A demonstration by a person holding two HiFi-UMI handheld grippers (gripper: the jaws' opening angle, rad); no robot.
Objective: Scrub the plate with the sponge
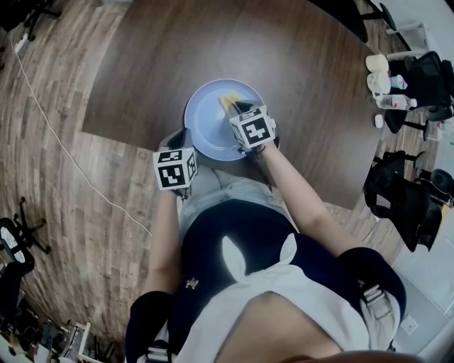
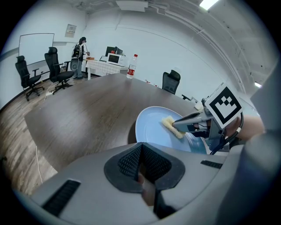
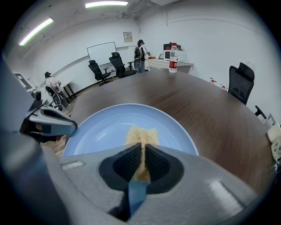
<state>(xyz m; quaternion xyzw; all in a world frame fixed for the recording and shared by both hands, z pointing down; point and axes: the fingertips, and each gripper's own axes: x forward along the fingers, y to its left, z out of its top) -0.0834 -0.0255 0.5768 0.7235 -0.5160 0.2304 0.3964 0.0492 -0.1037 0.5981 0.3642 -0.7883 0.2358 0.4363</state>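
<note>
Scene is lit bright and even from ceiling strip lights (image 3: pixel 105 4), blown out to white in both gripper views; only a soft shadow is cast beside the plate (image 2: pixel 151 125) on the table (image 2: pixel 88 114). Heavy fisheye bending and black vignetted corners are seen in the gripper views, and the sponge (image 3: pixel 141 134) is rendered soft close to the lens. The head view is dimmer, with the floor (image 1: pixel 106 213) curved at its edges.
</note>
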